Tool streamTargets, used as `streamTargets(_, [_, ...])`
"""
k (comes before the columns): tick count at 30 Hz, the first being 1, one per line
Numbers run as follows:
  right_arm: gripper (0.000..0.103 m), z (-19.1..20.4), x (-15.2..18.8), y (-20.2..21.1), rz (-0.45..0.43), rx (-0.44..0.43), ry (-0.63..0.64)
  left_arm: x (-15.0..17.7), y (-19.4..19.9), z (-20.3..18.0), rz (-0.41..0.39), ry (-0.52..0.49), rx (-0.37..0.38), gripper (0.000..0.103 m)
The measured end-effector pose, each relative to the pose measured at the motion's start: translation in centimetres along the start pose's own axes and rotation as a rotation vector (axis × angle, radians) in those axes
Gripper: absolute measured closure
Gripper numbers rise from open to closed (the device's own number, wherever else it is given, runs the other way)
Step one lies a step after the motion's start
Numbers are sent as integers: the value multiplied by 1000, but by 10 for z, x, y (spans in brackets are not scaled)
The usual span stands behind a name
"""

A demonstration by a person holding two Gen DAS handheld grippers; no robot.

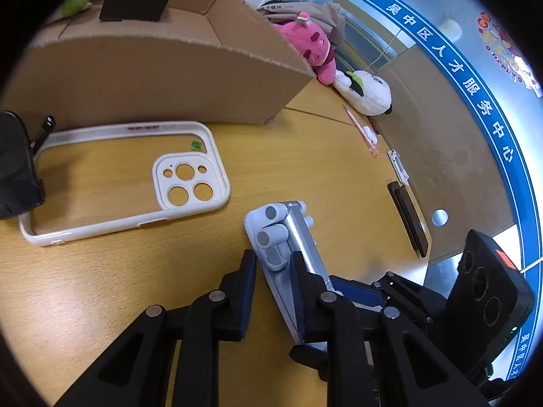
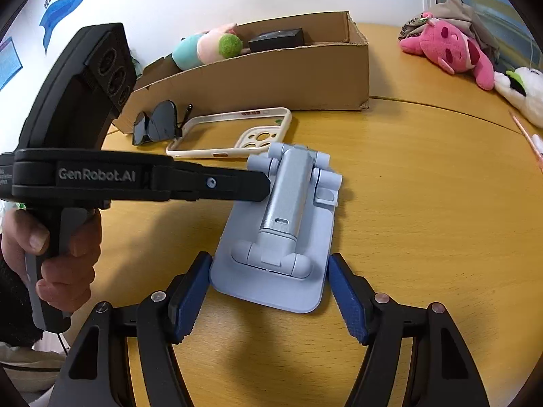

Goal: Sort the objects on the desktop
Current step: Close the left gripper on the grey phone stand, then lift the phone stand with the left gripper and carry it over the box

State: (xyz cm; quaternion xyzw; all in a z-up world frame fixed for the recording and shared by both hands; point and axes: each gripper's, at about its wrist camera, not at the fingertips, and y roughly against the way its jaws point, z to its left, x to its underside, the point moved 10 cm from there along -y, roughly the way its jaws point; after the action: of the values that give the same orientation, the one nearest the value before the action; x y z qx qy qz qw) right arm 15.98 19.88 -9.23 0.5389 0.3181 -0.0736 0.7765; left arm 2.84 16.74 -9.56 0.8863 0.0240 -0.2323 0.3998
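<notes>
1. Left wrist view: the left gripper (image 1: pixel 273 264) has its two fingers astride the hinged end of the pale blue folding phone stand (image 1: pixel 283 237), which lies on the wooden desk (image 1: pixel 118 271). The fingers sit close on either side of the stand's silver arm. They look pressed against it, but the fisheye and the steep angle leave it open whether both pads truly touch. The stand's long axis runs away from this gripper and slightly leftwards, so these fingers cross it near one end. Beyond, to the left, lie the white phone case (image 1: pixel 125 176) and the open cardboard box (image 1: pixel 163 78). Part of the right gripper shows at lower right.

2. Right wrist view: the right gripper (image 2: pixel 269 291) is spread wide, one blue pad on each side of the stand's flat base plate (image 2: pixel 271 285), near it but not gripping it. The stand (image 2: pixel 288 224) points straight ahead from these fingers, its long axis in line with them and its hinged far end towards the case (image 2: pixel 234 135) and sunglasses (image 2: pixel 156 125). The left gripper (image 2: pixel 261 183) comes in from the left, across that far end.

3. Judgement: both grippers are at the stand, the left at the hinge and the right at the base. The right fingers need only close across the plate's short width to share the hold before the stand is moved towards the box (image 2: pixel 271 78).
</notes>
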Motion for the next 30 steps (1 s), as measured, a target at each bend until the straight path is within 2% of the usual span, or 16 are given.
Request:
streamTargets(6, [29,13,-13,5,-41,-25,10,-11,25,0,-56,-15,-14,86])
streamTargets(14, [29,39,-50,22,-115,-26,77,-41,74,-8,-166,-49,-35,86])
streamTargets(21, [29,80,-103,45,-213,-36,177,-80,139,-9,-298,-90,-63,86])
streamTargets(30, [29,140,-184,73,-342,-65,287,-137,238,-10,-464,-172,-150,86])
